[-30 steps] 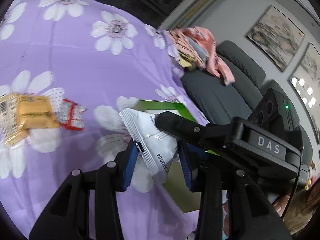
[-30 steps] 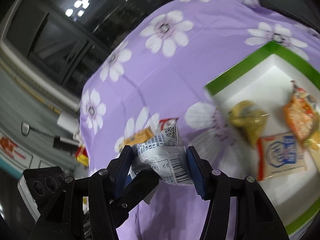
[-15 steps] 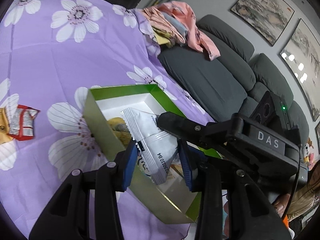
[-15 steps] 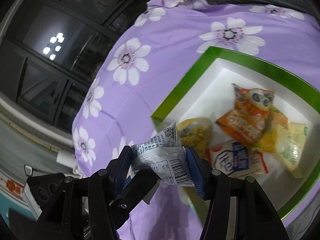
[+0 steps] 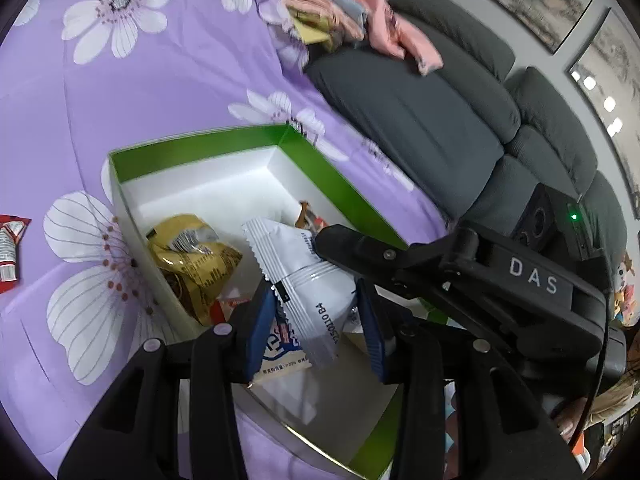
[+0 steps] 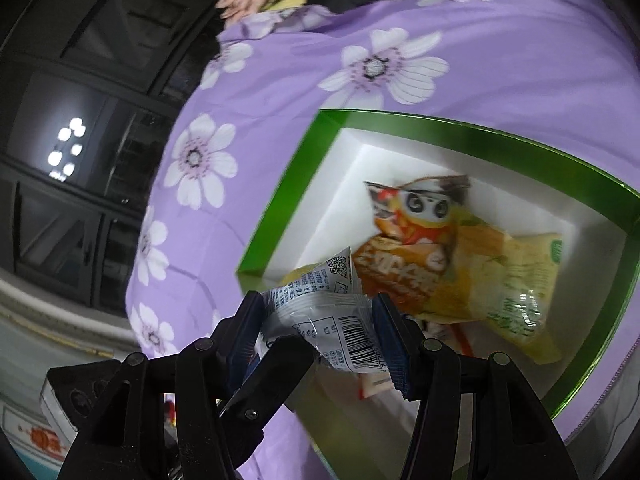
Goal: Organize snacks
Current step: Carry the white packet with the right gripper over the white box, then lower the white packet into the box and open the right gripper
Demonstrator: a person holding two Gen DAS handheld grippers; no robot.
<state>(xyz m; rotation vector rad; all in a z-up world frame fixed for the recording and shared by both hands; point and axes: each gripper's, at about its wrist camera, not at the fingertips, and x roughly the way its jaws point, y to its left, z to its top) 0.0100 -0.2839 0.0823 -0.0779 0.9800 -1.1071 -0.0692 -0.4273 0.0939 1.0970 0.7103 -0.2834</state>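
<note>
Both grippers are shut on one white snack packet (image 5: 308, 280) and hold it over the green box (image 5: 200, 148) with the white inside. My left gripper (image 5: 316, 320) grips one end. My right gripper (image 6: 320, 328) grips the other end of the packet (image 6: 328, 312), which shows a barcode. In the box (image 6: 280, 208) lie a dark yellow packet (image 5: 192, 260), an orange packet with cartoon eyes (image 6: 412, 240), a pale yellow-green packet (image 6: 516, 280) and a white and blue packet (image 5: 280, 348).
The box sits on a purple cloth with white flowers (image 5: 140, 80). A red and white packet (image 5: 8, 248) lies on the cloth at the far left. A grey sofa (image 5: 440, 120) with a heap of clothes (image 5: 344, 12) stands behind. Dark cabinets (image 6: 80, 120) stand to the left.
Both grippers have carried the white packet from over the bare cloth to over the green box. The loose yellow packet has left the left wrist view.
</note>
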